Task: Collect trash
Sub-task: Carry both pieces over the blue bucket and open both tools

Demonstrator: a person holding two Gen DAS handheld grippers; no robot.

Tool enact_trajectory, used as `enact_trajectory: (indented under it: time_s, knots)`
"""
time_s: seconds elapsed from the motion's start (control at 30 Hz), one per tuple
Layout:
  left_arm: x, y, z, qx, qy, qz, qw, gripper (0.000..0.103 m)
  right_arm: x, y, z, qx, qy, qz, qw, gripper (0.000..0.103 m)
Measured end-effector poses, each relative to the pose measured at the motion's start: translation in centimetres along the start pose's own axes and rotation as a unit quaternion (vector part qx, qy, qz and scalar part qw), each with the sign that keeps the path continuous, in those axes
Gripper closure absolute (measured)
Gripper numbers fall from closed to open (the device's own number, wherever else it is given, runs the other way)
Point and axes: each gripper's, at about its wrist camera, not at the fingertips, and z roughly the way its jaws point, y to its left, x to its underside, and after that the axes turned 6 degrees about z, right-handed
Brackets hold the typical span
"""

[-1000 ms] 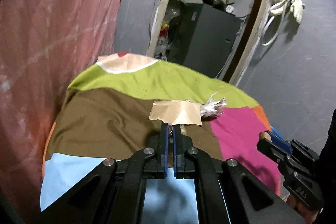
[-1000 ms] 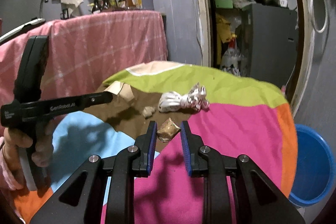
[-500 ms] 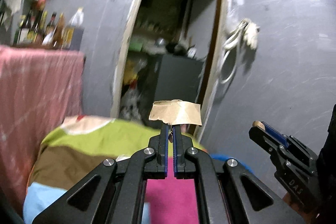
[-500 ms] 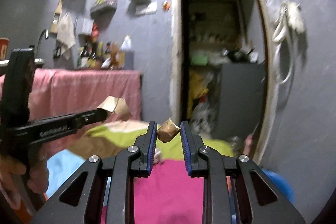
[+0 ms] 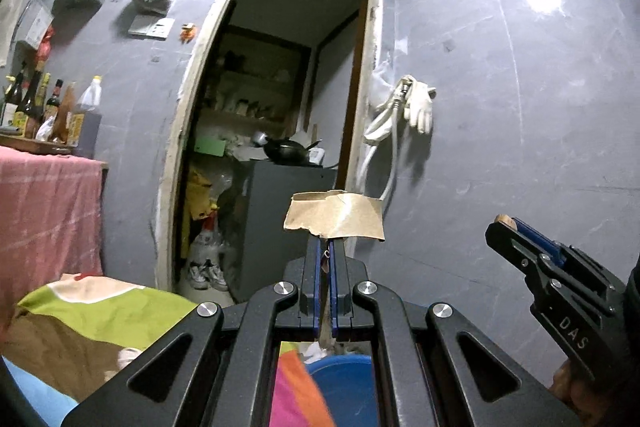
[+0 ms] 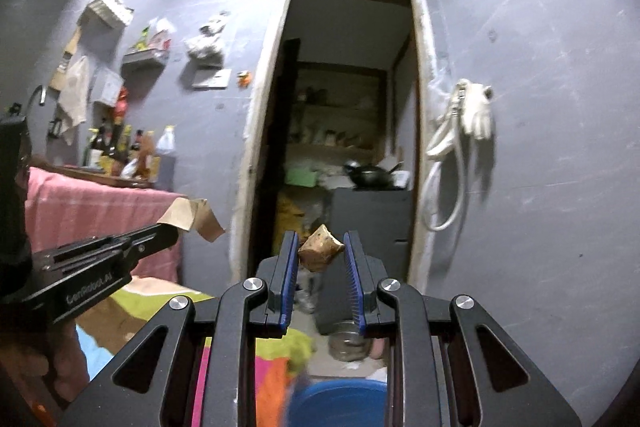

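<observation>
Two scraps lifted clear of patchwork cloth (image 5: 92, 311): torn brown paper (image 5: 334, 219) clamped in left gripper (image 5: 328, 259), cardboard crumb (image 6: 320, 247) pinched in right gripper (image 6: 321, 255), both above blue bucket (image 6: 340, 403), drop not yet done.

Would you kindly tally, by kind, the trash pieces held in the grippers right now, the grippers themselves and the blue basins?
Cardboard scrap: 1, in the left gripper
Brown crumpled wad: 1, in the right gripper
Grippers: 2
Blue basin: 1
Total: 5
</observation>
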Motion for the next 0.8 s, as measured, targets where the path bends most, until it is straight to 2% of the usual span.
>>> enact_trajectory:
  time_s: [0.17,0.37,0.6,0.8]
  knots:
    - [0.9,-2.5,2.6,0.002,0.01,0.01,0.9999,0.101,1.3,-3.1,0.4,0.027,0.005,0.009,1.0,0.082]
    - [3.2,-4.5,6.2,0.012,0.072,0.016,0.9972,0.101,4.4,-6.0,1.5,0.048,0.037,0.029,0.998,0.082]
    - [6.9,-5.6,9.8,0.021,0.148,0.022,0.9885,0.101,8.7,-8.0,3.1,0.057,0.095,0.061,0.992,0.082]
    - [9.9,-5.6,12.8,0.028,0.216,0.0,0.976,0.101,11.4,-9.3,4.2,0.061,0.14,0.084,0.985,0.082]
